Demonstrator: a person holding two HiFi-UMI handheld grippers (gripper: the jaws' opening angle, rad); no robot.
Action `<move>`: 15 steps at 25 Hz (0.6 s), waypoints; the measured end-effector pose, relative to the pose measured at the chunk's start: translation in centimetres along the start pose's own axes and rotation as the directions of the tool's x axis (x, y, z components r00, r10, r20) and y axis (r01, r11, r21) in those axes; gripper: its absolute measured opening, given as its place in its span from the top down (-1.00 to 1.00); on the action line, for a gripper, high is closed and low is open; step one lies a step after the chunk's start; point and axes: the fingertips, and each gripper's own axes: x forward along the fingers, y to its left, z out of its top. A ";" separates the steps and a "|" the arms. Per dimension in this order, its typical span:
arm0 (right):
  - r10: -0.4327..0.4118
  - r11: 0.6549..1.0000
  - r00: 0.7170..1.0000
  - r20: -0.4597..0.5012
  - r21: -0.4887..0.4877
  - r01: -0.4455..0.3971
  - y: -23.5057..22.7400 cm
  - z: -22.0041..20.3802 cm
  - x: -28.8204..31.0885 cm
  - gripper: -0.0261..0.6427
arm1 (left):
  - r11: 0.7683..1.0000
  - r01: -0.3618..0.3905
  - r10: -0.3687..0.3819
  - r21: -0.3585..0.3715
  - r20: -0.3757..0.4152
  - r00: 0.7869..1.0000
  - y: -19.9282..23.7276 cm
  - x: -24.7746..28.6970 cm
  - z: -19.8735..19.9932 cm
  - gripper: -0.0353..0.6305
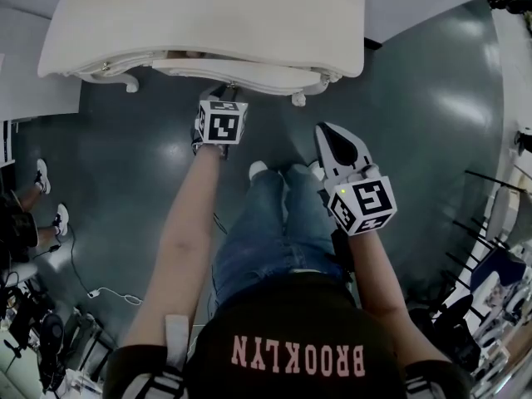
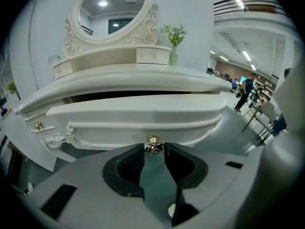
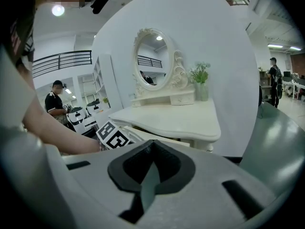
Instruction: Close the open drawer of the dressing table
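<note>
The drawer (image 2: pixel 138 120) is pulled out from under the counter (image 2: pixel 128 78) top, with a dark gap showing above its front. The left tool (image 2: pixel 154 151) points at it at 12 o'clock, jaws apart. The brass knob (image 2: pixel 153 144) sits at the mouth of the gap between their tips, and I cannot tell whether the pads touch it. The right tool (image 3: pixel 151 147) has its jaws together on nothing. In the head view it hangs at 4 o'clock from the left one, clear of the counter.
</note>
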 end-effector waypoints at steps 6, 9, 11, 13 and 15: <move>-0.002 1.000 1.000 -0.011 -0.004 0.002 -0.4 -0.5 0.1 0.94 | 1.000 0.006 -0.006 0.014 -0.010 1.000 0.1 1.3 0.7 0.53; -0.012 1.000 1.000 -0.015 -0.006 0.012 -0.7 -0.5 -0.3 0.94 | 1.000 0.007 -0.007 0.018 -0.008 1.000 0.0 1.8 1.3 0.53; -0.019 1.000 1.000 -0.014 -0.006 0.019 -0.9 -0.5 -0.2 0.94 | 1.000 0.003 -0.003 0.019 -0.006 1.000 0.3 2.2 1.8 0.53; -0.024 1.000 1.000 -0.015 -0.005 0.024 -1.0 -0.6 -0.2 0.94 | 1.000 -0.003 0.003 0.016 -0.006 1.000 0.5 2.6 2.2 0.53; -0.027 1.000 0.999 -0.018 -0.006 0.027 -1.1 -0.6 -0.4 0.94 | 1.000 -0.010 0.010 0.014 -0.002 1.000 0.6 2.9 2.6 0.53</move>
